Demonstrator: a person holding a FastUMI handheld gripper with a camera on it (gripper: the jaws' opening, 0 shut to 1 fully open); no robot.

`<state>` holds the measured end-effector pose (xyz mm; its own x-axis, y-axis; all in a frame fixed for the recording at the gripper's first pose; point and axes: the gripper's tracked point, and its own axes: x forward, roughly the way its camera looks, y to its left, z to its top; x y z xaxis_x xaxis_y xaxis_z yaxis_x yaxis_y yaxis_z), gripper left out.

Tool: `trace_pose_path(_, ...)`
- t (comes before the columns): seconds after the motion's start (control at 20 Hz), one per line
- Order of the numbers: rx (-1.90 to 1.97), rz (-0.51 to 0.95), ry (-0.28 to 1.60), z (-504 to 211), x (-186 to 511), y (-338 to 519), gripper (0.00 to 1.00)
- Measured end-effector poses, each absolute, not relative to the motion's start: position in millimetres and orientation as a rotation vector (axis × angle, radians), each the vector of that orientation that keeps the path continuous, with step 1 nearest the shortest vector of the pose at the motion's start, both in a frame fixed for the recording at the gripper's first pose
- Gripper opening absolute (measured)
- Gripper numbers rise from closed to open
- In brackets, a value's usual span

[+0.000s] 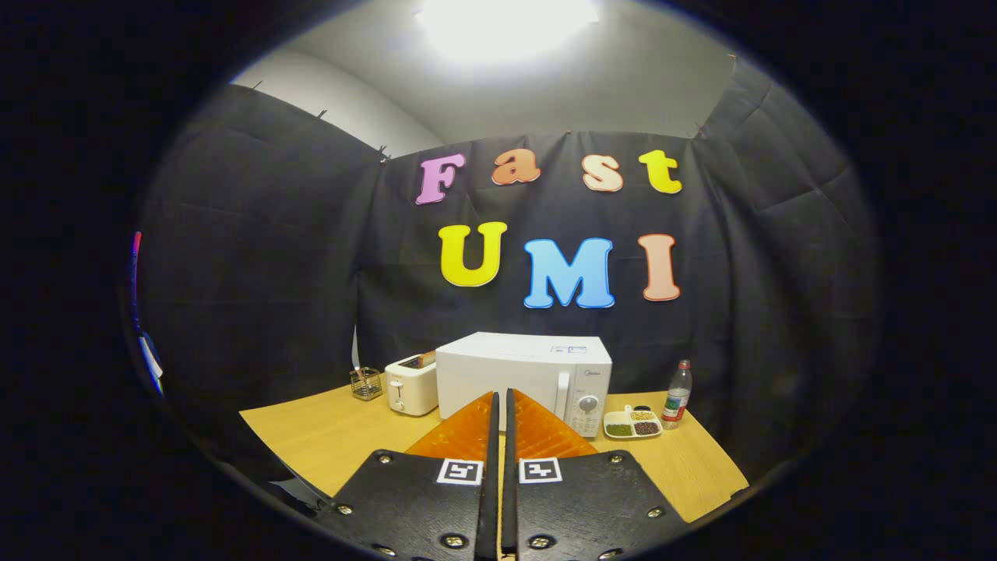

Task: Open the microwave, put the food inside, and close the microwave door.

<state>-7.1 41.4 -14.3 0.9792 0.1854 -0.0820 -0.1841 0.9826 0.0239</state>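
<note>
White microwave [523, 375] is seen standing shut on the wooden table [327, 436], well beyond the fingers, its handle [562, 396] beside the dial panel. The food tray [632, 423] lies just beside it, near a bottle [677, 394]. The gripper [501, 405] is nearly closed, nothing held. Opening is judged not yet begun; the handle must be approached and the fingers parted.

table [327, 436]: microwave [514, 374] beyond fingers [467, 432] | toaster [411, 385] just left of it, wire basket [365, 382] further left | food tray [632, 424] right, bottle [677, 394] beside tray
</note>
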Motion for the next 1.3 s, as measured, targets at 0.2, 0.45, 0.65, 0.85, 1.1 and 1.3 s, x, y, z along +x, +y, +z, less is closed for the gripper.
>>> trace_pose_path(0.2,0.021,0.130,0.083,-10.3,-27.8,16.8,0.07)
trace_pose_path(0.45,-0.042,0.055,0.078,-12.1,-38.3,6.2,0.81)
trace_pose_path(0.65,-0.027,0.001,0.101,-18.0,-34.0,-1.5,0.97)
trace_pose_path(0.85,-0.022,0.002,0.119,-23.4,-29.4,-3.8,0.97)
trace_pose_path(1.1,-0.006,0.006,0.117,-23.5,-30.0,-2.4,0.97)
trace_pose_path(1.3,-0.001,0.015,0.123,-25.9,-28.9,0.5,0.97)
